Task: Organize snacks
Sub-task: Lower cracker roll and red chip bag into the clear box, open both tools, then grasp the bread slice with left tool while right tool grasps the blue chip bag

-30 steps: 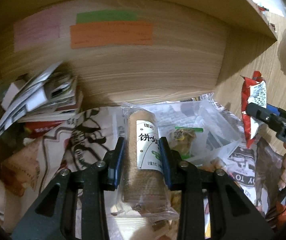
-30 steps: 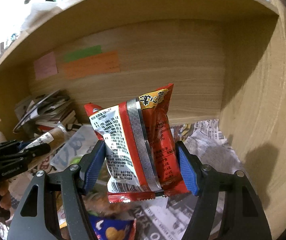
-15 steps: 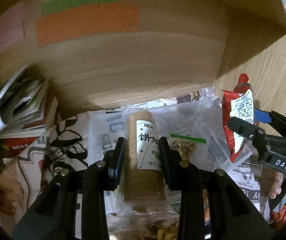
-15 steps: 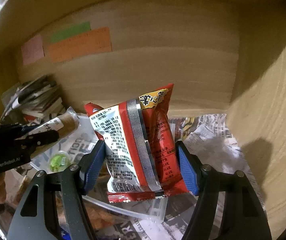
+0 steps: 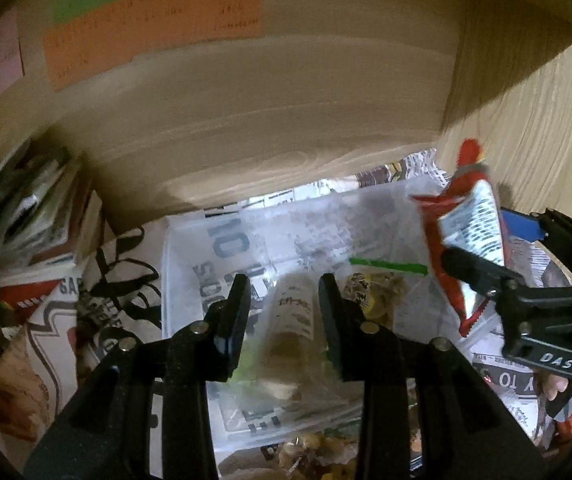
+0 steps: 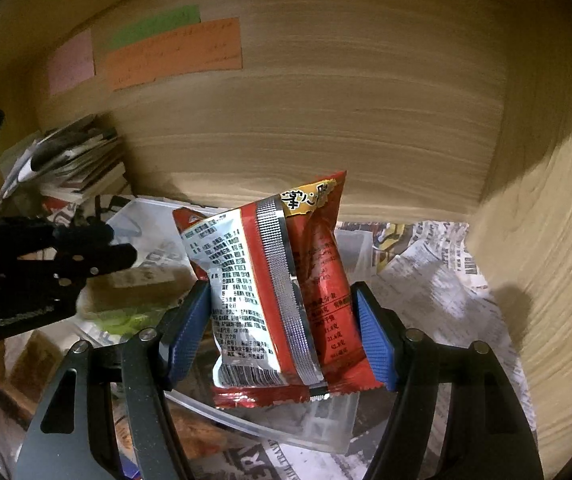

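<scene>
My left gripper point(image 5: 283, 304) is open; the brown biscuit roll point(image 5: 292, 320) lies free below and between its fingers, inside a clear plastic bin point(image 5: 189, 248), beside a small snack bag with a green strip point(image 5: 378, 284). My right gripper point(image 6: 281, 328) is shut on a red and white snack packet point(image 6: 269, 292), held upright above the bin's right end point(image 6: 326, 432). The packet point(image 5: 466, 232) and right gripper also show at the right of the left wrist view. The left gripper point(image 6: 97, 248) shows at the left of the right wrist view.
I am inside a wooden shelf compartment with a back wall point(image 6: 326, 120) carrying pink, green and orange notes point(image 6: 173, 52). Newspaper point(image 6: 438, 280) lines the floor. A stack of booklets point(image 6: 73, 164) sits at the back left. The right side wall point(image 6: 558, 240) is close.
My left gripper has opened and let go of the biscuit roll, which has dropped into the bin. My right gripper has moved further into the shelf with the packet.
</scene>
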Action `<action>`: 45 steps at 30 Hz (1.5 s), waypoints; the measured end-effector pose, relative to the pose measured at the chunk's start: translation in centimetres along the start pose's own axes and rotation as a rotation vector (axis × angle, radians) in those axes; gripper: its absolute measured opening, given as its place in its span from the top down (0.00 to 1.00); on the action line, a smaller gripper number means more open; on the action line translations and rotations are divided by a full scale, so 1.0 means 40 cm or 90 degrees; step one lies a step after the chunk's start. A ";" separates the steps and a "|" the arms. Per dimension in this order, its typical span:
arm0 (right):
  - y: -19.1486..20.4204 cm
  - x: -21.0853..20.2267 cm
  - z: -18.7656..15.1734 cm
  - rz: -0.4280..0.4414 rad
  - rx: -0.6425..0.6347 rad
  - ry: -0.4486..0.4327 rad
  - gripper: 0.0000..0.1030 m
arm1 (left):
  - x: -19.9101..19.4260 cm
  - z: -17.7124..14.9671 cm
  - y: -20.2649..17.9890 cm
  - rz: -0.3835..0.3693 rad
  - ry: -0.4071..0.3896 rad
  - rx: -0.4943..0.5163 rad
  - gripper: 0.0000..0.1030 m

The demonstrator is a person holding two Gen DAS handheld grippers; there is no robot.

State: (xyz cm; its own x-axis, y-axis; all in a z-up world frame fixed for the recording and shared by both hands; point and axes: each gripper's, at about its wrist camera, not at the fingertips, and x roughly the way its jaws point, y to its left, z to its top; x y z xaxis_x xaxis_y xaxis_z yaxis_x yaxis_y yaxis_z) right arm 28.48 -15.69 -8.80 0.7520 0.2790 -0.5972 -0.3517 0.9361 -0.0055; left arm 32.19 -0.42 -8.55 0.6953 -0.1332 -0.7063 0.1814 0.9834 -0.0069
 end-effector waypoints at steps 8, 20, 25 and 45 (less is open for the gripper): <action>0.001 -0.012 0.000 0.019 0.018 0.011 0.32 | -0.064 -0.008 0.004 0.006 -0.033 -0.005 0.49; 0.046 -0.146 -0.017 0.029 0.011 -0.039 0.29 | -0.228 -0.081 0.024 0.026 -0.099 -0.012 0.33; 0.068 -0.192 -0.047 0.038 0.020 -0.048 0.29 | -0.283 -0.139 0.036 0.033 -0.110 -0.024 0.28; 0.136 -0.170 -0.232 0.061 0.053 0.063 0.28 | -0.249 -0.350 0.080 0.000 -0.013 -0.071 0.23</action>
State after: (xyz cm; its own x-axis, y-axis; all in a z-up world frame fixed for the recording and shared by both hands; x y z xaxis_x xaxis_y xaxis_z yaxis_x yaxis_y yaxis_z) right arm 16.26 -14.48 -12.22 0.6569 0.3485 -0.6686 -0.3685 0.9220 0.1186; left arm 16.09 5.78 -11.45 0.7092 -0.1338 -0.6922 0.1029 0.9910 -0.0861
